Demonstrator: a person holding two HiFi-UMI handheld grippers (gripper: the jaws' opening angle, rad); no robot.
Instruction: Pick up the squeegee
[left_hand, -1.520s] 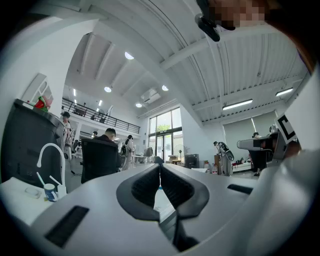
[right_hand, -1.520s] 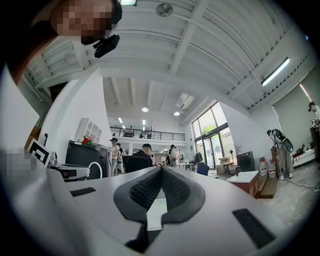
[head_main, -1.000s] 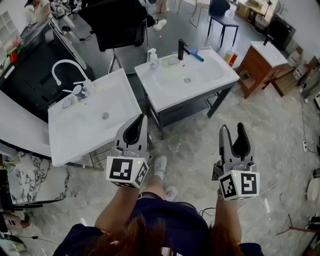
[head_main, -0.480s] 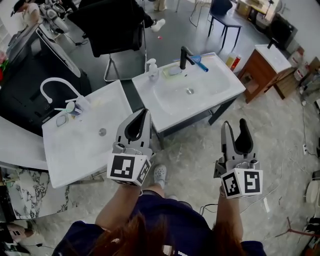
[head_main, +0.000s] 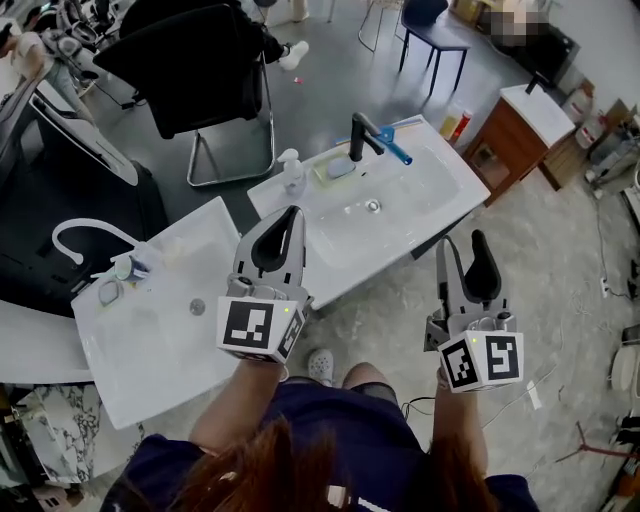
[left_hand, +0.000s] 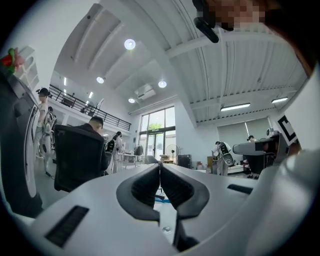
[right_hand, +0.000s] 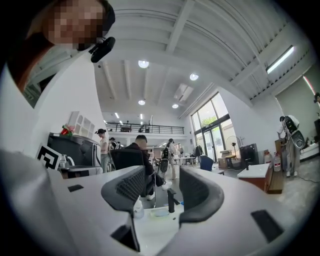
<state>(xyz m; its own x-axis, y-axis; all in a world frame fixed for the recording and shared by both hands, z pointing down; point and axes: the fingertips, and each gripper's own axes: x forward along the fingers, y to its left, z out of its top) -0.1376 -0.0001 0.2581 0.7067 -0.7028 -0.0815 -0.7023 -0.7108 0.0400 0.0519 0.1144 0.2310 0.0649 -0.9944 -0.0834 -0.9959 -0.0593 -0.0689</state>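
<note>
The squeegee (head_main: 396, 150) has a blue handle and lies at the back of the right-hand white sink (head_main: 445, 185), just behind the black tap (head_main: 358, 134). My left gripper (head_main: 291, 213) is held level over the near edge of that sink; its jaws are shut with nothing between them (left_hand: 159, 168). My right gripper (head_main: 461, 241) hovers over the floor in front of the sink's right end. It is open and empty (right_hand: 163, 176), and the tap (right_hand: 171, 200) shows between its fingers. Both grippers are well short of the squeegee.
A soap bottle (head_main: 291, 172) and a pale green dish (head_main: 336, 167) stand left of the tap. A second white sink (head_main: 165, 345) with a white tap (head_main: 75, 234) is at the left. A black chair (head_main: 190, 60) and a wooden cabinet (head_main: 520, 125) stand beyond.
Both grippers have moved forward toward the right-hand sink, which now lies closer beneath them. The left stays shut and the right stays open.
</note>
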